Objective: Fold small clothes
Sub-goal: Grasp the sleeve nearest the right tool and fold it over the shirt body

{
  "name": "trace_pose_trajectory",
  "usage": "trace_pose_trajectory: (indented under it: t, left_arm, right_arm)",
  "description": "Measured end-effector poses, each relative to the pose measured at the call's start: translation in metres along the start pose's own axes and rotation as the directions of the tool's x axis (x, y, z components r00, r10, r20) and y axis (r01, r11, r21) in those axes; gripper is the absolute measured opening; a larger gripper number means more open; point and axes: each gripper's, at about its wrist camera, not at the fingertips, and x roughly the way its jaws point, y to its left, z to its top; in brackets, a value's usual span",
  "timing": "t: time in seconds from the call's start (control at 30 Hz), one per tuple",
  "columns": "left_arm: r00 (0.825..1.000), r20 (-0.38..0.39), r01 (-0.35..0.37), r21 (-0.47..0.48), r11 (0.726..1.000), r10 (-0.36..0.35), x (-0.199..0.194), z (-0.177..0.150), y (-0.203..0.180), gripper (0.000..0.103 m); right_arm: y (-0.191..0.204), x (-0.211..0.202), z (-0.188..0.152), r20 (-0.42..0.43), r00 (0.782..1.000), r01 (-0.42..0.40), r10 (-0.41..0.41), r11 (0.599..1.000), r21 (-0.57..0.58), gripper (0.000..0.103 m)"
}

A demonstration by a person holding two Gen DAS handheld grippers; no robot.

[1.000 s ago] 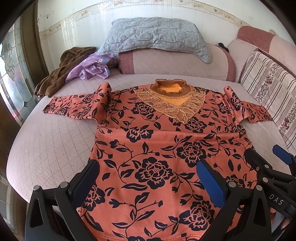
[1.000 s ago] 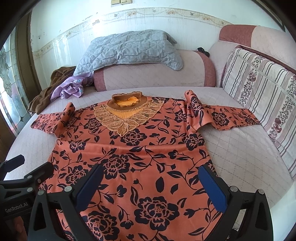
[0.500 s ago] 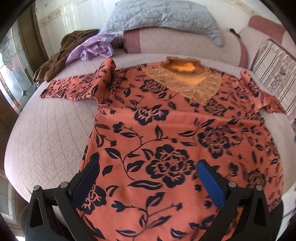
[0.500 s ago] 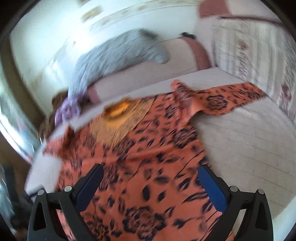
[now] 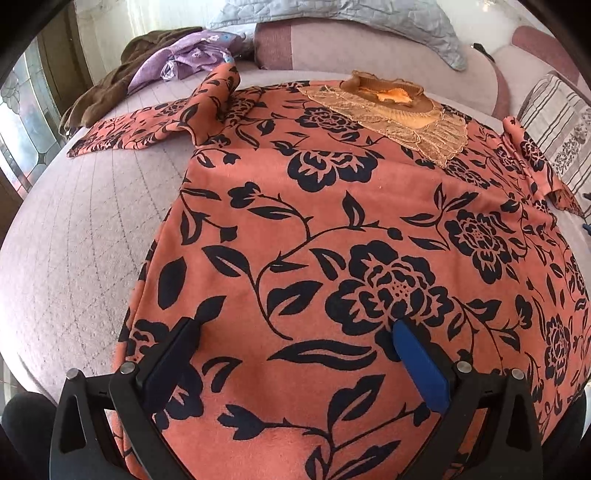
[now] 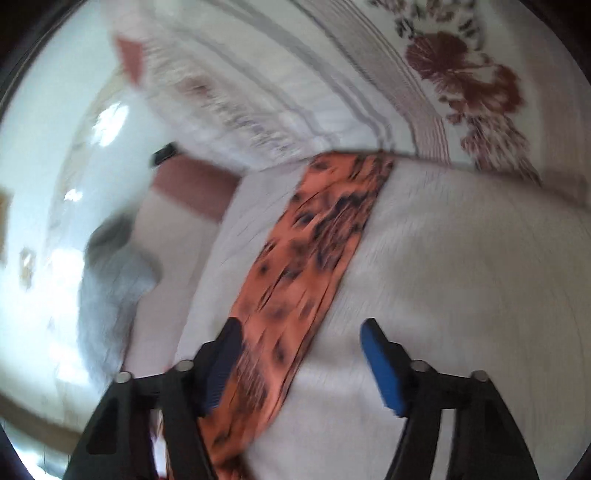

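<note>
An orange top with black flowers lies spread face up on the pale bed, its gold lace collar at the far end. My left gripper hangs open just over the lower body of the top, nothing between its fingers. In the blurred right wrist view the top's right sleeve runs away across the bed towards the striped cushion. My right gripper is rolled over and hovers above that sleeve; its jaws are closing, with the sleeve's near part between them and not pressed.
A brown garment and a purple one lie at the bed's far left corner. A grey quilted pillow rests on the pink bolster behind. A striped floral cushion borders the right side.
My left gripper has sunk closer to the top's lower body. My right gripper has swung far to the right, rolled, and narrowed its jaws; it now looks along the right sleeve instead of over the body.
</note>
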Motion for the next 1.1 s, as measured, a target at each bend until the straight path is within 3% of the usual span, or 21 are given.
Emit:
trace_pose_trajectory:
  t: [0.13, 0.23, 0.27, 0.3, 0.37, 0.47, 0.57, 0.7, 0.8, 0.87, 0.93, 0.97, 1.0, 1.03, 1.07, 1.1]
  left_arm:
    - [0.999, 0.048, 0.005, 0.005, 1.000, -0.005, -0.001, -0.003, 0.000, 0.103]
    - [0.998, 0.065, 0.006, 0.006, 1.000, -0.006, 0.002, -0.001, 0.002, 0.103]
    - [0.998, 0.068, 0.006, 0.007, 1.000, -0.007, 0.002, -0.001, 0.002, 0.103]
    - [0.998, 0.069, 0.008, 0.009, 1.000, -0.008, 0.002, -0.001, 0.002, 0.103]
    - [0.997, 0.069, 0.017, 0.015, 1.000, -0.018, 0.002, 0.000, 0.003, 0.103]
    - [0.997, 0.065, 0.032, 0.026, 0.999, -0.033, 0.002, 0.000, 0.005, 0.103]
    - [0.997, 0.063, 0.043, 0.030, 0.999, -0.045, 0.002, 0.001, 0.007, 0.103]
    - [0.996, 0.049, 0.067, 0.034, 0.997, -0.069, 0.000, 0.001, 0.010, 0.103]
    - [0.996, 0.038, 0.081, 0.016, 0.997, -0.081, -0.005, 0.000, 0.017, 0.103]
    - [0.996, 0.035, 0.081, -0.019, 0.997, -0.080, -0.009, -0.003, 0.027, 0.103]
    - [0.996, 0.034, 0.085, -0.059, 0.995, -0.084, -0.014, -0.005, 0.039, 0.103]
    - [0.996, 0.032, 0.089, -0.084, 0.992, -0.087, -0.017, -0.007, 0.047, 0.103]
    - [0.995, 0.030, 0.101, -0.108, 0.989, -0.099, -0.019, -0.008, 0.054, 0.103]
    - [0.991, 0.030, 0.132, -0.127, 0.983, -0.129, -0.023, -0.009, 0.061, 0.103]
    - [0.989, 0.031, 0.150, -0.138, 0.979, -0.147, -0.026, -0.009, 0.066, 0.103]
    - [0.989, 0.034, 0.148, -0.148, 0.978, -0.144, -0.031, -0.009, 0.070, 0.103]
  right_arm:
    - [-0.007, 0.033, 0.030, 0.007, 0.998, 0.054, -0.054, 0.995, 0.081, 0.068]
    - [0.008, 0.045, 0.045, 0.012, 0.993, 0.116, -0.117, 0.992, 0.049, 0.067]
    - [0.012, 0.048, 0.048, 0.011, 0.990, 0.140, -0.140, 0.990, 0.023, 0.056]
    - [0.018, 0.053, 0.051, 0.007, 0.981, 0.195, -0.195, 0.980, -0.026, 0.031]
    - [0.023, 0.058, 0.058, 0.005, 0.958, 0.285, -0.286, 0.955, -0.084, 0.011]
    - [0.047, 0.046, 0.060, 0.059, 0.956, 0.292, -0.286, 0.943, -0.162, 0.006]
    - [0.102, 0.024, 0.053, 0.122, 0.972, 0.229, -0.201, 0.929, -0.290, 0.006]
    - [0.222, -0.025, 0.011, 0.150, 0.988, 0.047, 0.036, 0.856, -0.514, 0.006]
    - [0.310, -0.061, -0.062, 0.070, 0.965, -0.150, 0.254, 0.747, -0.648, 0.006]
    - [0.340, -0.074, -0.112, 0.004, 0.944, -0.236, 0.331, 0.680, -0.694, 0.007]
    - [0.361, -0.071, -0.177, -0.115, 0.915, -0.350, 0.388, 0.618, -0.704, 0.010]
    - [0.363, -0.067, -0.200, -0.156, 0.911, -0.374, 0.382, 0.606, -0.702, 0.022]
    - [0.364, -0.052, -0.232, -0.225, 0.908, -0.402, 0.352, 0.587, -0.703, 0.066]
    - [0.361, -0.030, -0.263, -0.298, 0.908, -0.417, 0.294, 0.571, -0.707, 0.092]
    - [0.353, -0.011, -0.286, -0.339, 0.908, -0.419, 0.248, 0.568, -0.708, 0.103]
    - [0.336, 0.009, -0.311, -0.371, 0.907, -0.414, 0.197, 0.573, -0.708, 0.102]
